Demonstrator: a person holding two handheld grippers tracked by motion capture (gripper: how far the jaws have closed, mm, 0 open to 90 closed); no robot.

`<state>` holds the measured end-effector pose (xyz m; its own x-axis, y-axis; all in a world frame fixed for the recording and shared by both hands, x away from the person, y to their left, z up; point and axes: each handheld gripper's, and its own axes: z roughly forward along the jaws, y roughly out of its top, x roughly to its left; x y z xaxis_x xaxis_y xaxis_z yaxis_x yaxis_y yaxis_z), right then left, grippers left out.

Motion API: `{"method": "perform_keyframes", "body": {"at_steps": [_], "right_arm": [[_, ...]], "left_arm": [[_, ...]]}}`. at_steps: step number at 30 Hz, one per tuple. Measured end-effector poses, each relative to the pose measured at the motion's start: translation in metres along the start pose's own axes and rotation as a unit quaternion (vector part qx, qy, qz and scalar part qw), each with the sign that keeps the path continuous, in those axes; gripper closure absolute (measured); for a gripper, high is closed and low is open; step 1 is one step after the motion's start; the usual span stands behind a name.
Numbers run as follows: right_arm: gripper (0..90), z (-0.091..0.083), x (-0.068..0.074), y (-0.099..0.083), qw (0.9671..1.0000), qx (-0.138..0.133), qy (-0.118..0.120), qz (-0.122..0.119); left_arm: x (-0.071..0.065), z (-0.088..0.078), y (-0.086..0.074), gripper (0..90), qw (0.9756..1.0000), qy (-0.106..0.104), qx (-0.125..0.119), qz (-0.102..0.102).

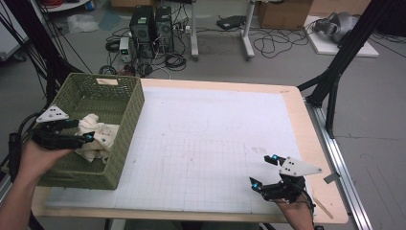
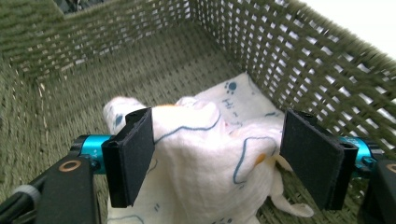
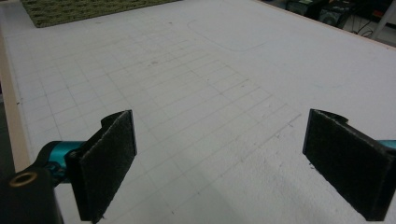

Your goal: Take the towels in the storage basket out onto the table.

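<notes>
A green woven basket [image 1: 127,120] stands at the table's left side. Inside it lies a crumpled white cloth [image 1: 98,136] with blue and orange print. My left gripper [image 1: 82,130] reaches into the basket from the left, held by a hand. In the left gripper view the gripper [image 2: 217,135] is open, its jaws standing on either side of the bunched cloth [image 2: 201,158], against the basket wall [image 2: 289,56]. My right gripper [image 1: 262,170] hovers open near the front right of the table, nothing between its pads [image 3: 107,158].
A white gridded mat [image 1: 206,143] covers the wooden table [image 1: 313,143]. The basket's corner [image 3: 70,9] lies far off in the right gripper view. Beyond the table are computer towers [image 1: 151,28], cables and black frame legs [image 1: 335,72].
</notes>
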<state>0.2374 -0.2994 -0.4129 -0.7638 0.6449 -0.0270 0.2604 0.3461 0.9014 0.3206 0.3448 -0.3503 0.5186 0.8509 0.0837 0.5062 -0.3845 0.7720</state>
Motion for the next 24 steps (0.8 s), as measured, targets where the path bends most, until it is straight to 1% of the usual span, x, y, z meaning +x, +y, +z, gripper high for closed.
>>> {"method": "perform_keyframes", "body": {"at_steps": [3,4,5,6,8,10,11,15,18,21,24], "right_arm": [[9.0,0.000,0.000,0.000,1.0000,0.000,0.000,0.000],[8.9,0.000,0.000,0.000,1.0000,-0.001,-0.001,-0.002],[9.0,0.000,0.000,0.000,1.0000,-0.001,-0.001,-0.002],[8.9,0.000,0.000,0.000,1.0000,-0.001,0.001,-0.001],[9.0,0.000,0.000,0.000,1.0000,0.000,0.001,0.001],[8.9,0.000,0.001,0.000,1.0000,0.000,0.002,0.001],[8.9,0.000,0.001,0.000,1.0000,0.000,0.002,0.001],[8.9,0.000,0.001,0.000,1.0000,0.000,0.002,0.000],[9.0,0.000,0.001,0.000,1.0000,0.000,0.002,0.000],[8.9,0.001,0.001,0.001,1.0000,-0.001,0.003,-0.002],[8.9,0.001,0.001,0.001,1.0000,-0.003,0.003,-0.001]], "left_arm": [[0.002,0.003,-0.002,26.8,0.9999,0.004,0.013,-0.006],[0.003,0.005,-0.002,26.9,0.9998,0.004,0.018,-0.011],[0.003,0.005,-0.002,27.6,0.9997,0.002,0.021,-0.010],[0.003,0.006,-0.001,29.9,0.9997,0.000,0.024,-0.009],[0.003,0.008,-0.001,35.7,0.9993,0.000,0.037,-0.004],[0.003,0.010,-0.001,39.3,0.9987,-0.001,0.051,-0.006],[0.003,0.012,-0.001,42.6,0.9984,-0.004,0.056,-0.006],[0.003,0.016,0.000,53.4,0.9970,-0.009,0.076,0.001],[0.002,0.019,0.000,63.4,0.9956,-0.007,0.093,0.004],[0.003,0.021,-0.001,70.0,0.9948,-0.002,0.102,0.000],[0.004,0.021,-0.001,78.7,0.9949,-0.009,0.101,-0.001]]}}
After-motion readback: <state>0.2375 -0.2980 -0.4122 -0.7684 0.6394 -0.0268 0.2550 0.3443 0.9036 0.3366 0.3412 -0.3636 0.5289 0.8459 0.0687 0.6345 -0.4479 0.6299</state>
